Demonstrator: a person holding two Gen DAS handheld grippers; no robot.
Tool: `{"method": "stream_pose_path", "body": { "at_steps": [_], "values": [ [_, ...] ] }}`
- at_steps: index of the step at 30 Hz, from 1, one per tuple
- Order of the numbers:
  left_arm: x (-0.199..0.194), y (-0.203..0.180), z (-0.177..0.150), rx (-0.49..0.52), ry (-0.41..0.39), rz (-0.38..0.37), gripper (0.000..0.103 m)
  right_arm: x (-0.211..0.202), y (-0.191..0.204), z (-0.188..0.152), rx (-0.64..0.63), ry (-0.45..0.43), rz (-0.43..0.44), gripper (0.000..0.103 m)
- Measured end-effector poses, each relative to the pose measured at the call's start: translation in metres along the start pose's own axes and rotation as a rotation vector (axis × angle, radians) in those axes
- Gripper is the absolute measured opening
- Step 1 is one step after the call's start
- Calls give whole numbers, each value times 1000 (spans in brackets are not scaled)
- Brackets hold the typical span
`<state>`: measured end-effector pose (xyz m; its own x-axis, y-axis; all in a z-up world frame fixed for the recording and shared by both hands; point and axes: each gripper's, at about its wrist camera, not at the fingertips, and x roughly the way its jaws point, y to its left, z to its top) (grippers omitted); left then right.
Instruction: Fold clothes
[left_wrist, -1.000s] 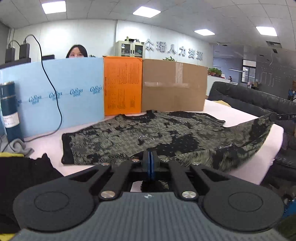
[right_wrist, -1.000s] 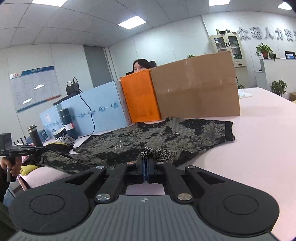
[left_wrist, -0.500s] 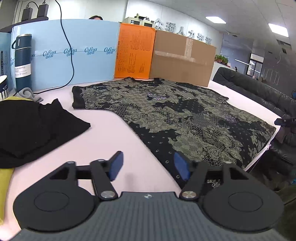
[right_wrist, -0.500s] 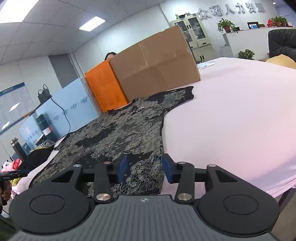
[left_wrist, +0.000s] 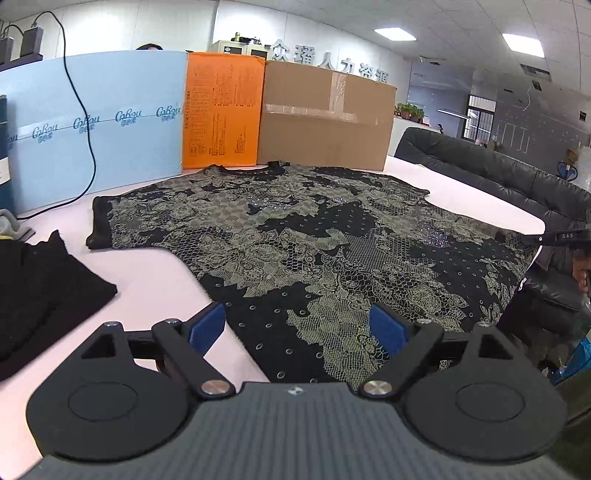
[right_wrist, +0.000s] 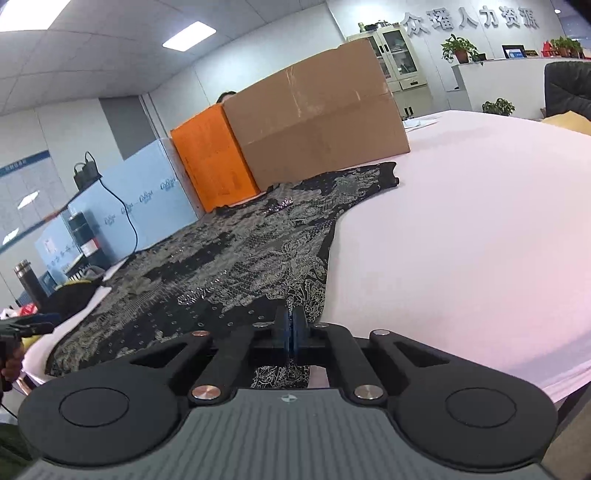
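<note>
1. A second ago both grippers were holding the patterned top up off the table by its hem, jaws together; now it is lying spread flat on the pale pink table, neckline toward the boxes and hem at the near edge.
2. The left gripper is now standing with its jaws wide apart, having just been opening further; the hem is lying under the gap, and the blue pads are not pressing on it.
3. The right gripper opened partway and has closed again; its jaws are together, pinching the hem corner of the top.
4. Counting: one patterned top, one black garment lying just left of it, two grippers, and three upright boards or boxes at the far edge, namely a light blue panel, an orange box and a brown cardboard box.
5. A black cable is hanging down over the blue panel.
6. The room is looking like an office: white wall with lettering, ceiling light panels, a black sofa beyond the table's right side, and potted plants on a counter.
</note>
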<state>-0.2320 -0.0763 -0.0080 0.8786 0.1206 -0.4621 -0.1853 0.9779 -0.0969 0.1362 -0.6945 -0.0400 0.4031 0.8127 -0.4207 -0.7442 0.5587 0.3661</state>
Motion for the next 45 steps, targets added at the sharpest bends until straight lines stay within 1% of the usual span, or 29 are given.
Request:
{"method": "stream_pose_path", "body": {
  "at_steps": [2,3,5,6,8,9,10,12,13,15,18,19,21,22,24,26,27,28,29,32,36,38,42,45],
  "values": [
    [4,0,0,7,11,5,85,-3,-3,0,15,5,-37,3],
    [6,0,-1,12,18,12,85,-2,-5,-2,-12,28,-83,3],
    [8,1,-5,14,35,28,85,-6,-4,-3,-27,27,-97,3],
    [9,3,-6,12,40,36,85,-8,-4,-3,-33,25,-102,7],
    [8,6,-7,1,43,48,85,-13,2,-1,-64,-10,-150,38],
    [7,8,-6,-4,38,53,85,-15,6,1,-92,-32,-182,61],
    [5,10,-4,-9,26,58,85,-16,11,2,-119,-49,-198,62],
    [4,12,0,-24,6,55,87,-15,17,8,-152,-73,-195,62],
    [4,12,2,-29,-1,49,87,-14,22,10,-158,-89,-184,62],
    [8,8,6,-23,-11,23,88,-8,29,13,-169,-107,-131,62],
    [18,-2,7,2,1,-28,88,7,38,12,-165,-84,-28,63],
    [21,-5,6,15,13,-38,88,14,38,11,-142,-63,6,63],
    [28,-13,1,49,54,-37,88,26,34,6,-93,-12,37,64],
    [31,-15,-3,62,76,-30,88,31,31,3,-74,17,37,65],
    [33,-16,-10,82,100,-14,89,30,28,-5,-74,20,46,66],
    [26,-14,-14,80,84,-11,93,24,28,-6,-75,13,49,69],
    [22,-12,-13,75,74,-4,93,21,29,-6,-71,5,49,73],
    [18,-10,-11,70,58,3,93,19,30,-5,-70,-5,47,78],
    [15,-7,-9,63,39,6,94,17,32,-4,-75,-13,43,81],
    [10,2,0,27,-8,20,103,14,42,3,-114,-43,44,82],
    [14,6,11,18,-34,53,103,19,52,10,-127,-64,71,87],
    [18,5,15,19,-40,57,103,24,56,12,-131,-67,80,87],
    [27,3,18,34,-31,56,103,35,55,9,-109,-45,87,87],
    [33,1,22,55,-27,54,103,45,52,6,-90,17,70,89]
  ]
}}
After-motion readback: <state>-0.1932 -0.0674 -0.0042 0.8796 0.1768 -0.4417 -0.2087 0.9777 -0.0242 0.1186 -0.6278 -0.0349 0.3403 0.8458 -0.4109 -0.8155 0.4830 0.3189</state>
